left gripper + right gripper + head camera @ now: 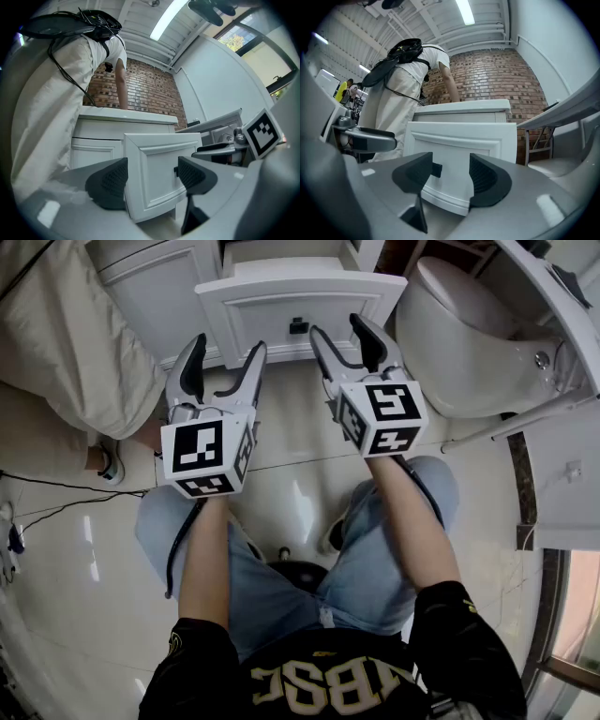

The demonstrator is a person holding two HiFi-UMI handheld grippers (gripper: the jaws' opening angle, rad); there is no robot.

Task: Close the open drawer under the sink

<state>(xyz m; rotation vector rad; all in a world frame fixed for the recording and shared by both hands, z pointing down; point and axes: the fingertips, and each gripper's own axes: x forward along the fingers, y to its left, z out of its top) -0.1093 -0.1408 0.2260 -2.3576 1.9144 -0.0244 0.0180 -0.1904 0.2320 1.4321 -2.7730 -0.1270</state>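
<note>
The white drawer front (281,307) with its small black handle (298,326) stands pulled out from the white cabinet (155,287) under the sink. Both grippers are held level and point at it. My left gripper (228,348) faces the left half of the front, jaws open and empty. My right gripper (339,331) faces the right half, also open and empty. In the left gripper view the drawer front (154,164) fills the gap between the pads (110,180), a short way ahead. In the right gripper view the handle (436,169) shows beside the left pad (415,173). I see no contact.
A white toilet (469,334) stands right of the drawer, with a white counter edge (562,296) beyond it. A person in pale clothes (66,343) stands at the left beside the cabinet. A black cable (56,493) lies on the glossy tiled floor (281,493).
</note>
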